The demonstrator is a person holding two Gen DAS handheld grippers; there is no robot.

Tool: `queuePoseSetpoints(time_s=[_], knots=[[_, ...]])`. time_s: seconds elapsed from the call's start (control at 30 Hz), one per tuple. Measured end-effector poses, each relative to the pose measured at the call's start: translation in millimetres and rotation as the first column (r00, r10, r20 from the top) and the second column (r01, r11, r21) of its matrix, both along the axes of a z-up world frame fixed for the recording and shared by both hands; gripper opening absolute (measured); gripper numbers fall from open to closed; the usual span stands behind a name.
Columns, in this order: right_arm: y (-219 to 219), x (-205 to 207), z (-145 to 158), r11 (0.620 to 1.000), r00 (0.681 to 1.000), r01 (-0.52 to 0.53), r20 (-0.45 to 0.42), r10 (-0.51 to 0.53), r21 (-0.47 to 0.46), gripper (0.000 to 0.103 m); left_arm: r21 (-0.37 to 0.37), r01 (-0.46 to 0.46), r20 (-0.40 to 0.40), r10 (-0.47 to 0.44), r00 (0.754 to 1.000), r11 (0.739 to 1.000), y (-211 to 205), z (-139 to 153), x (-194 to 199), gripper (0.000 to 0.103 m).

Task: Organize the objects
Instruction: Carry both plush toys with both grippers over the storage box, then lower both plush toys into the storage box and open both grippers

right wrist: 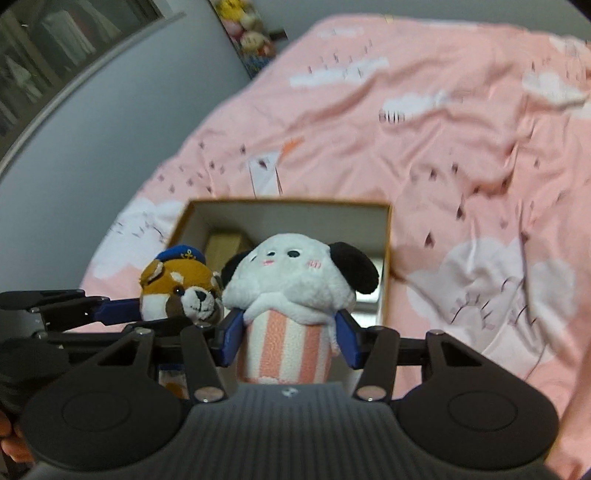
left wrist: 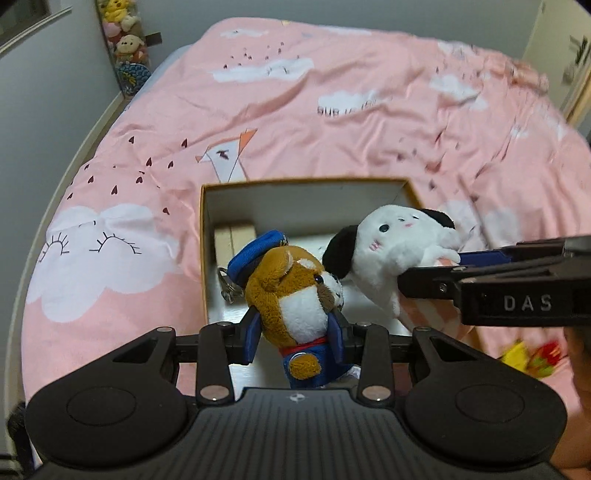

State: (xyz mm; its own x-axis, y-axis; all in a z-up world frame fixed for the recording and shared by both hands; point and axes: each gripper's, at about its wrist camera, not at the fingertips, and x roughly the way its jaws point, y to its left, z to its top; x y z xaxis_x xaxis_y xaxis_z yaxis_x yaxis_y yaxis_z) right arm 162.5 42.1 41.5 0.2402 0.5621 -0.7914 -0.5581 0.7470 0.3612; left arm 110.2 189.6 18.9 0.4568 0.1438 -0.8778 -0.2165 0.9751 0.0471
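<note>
Plush toys fill both jaws: left gripper [left wrist: 295, 334] grips brown bear [left wrist: 295, 295], right gripper [right wrist: 290, 338] white dog [right wrist: 295, 280].

Black tongs [left wrist: 295, 332] with blue pads [left wrist: 251, 341], marked "DAS".

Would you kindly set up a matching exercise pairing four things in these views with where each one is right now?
Things:
1. Brown sailor-cap plush
2. White plush with black ears
3. Open cardboard box
4. Stack of plush toys

Places:
A. On the pink bedspread, just beyond both tools
B. Clamped in the right tool
C. Against the far wall, beside the bed
D. Clamped in the left tool

Pairs: 1-D, 2-B, 3-A, 4-C
</note>
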Motion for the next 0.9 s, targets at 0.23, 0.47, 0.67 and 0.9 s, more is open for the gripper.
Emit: queuePoseSetpoints(time_s=[0.23,0.47,0.67,0.9], knots=[[30.5,9.7,-31.8,0.998,0.996,0.006,-0.091,-0.012,-0.059,0.055,0.081,0.090,-0.093,-0.082,0.992,0.993,4.1,-29.6,9.3,0.043],[50.3,12.3,-60.2,0.996,0.988,-0.002,-0.152,-0.012,-0.091,0.056,0.134,0.162,-0.146,-0.142,0.979,0.978,5.3,-42.4,12.3,0.044],[60.8,10.4,-77.0,0.988,0.977,-0.072,-0.210,0.043,-0.134,0.060,0.205,0.244,-0.216,-0.199,0.956,0.948,-6.9,-47.3,11.0,0.047],[59.5,3.3,-66.4,0.982,0.979,-0.142,-0.167,0.120,-0.125,0.065,0.220,0.282,-0.218,-0.234,0.947,0.934,-11.0,-52.5,7.2,0.052]])
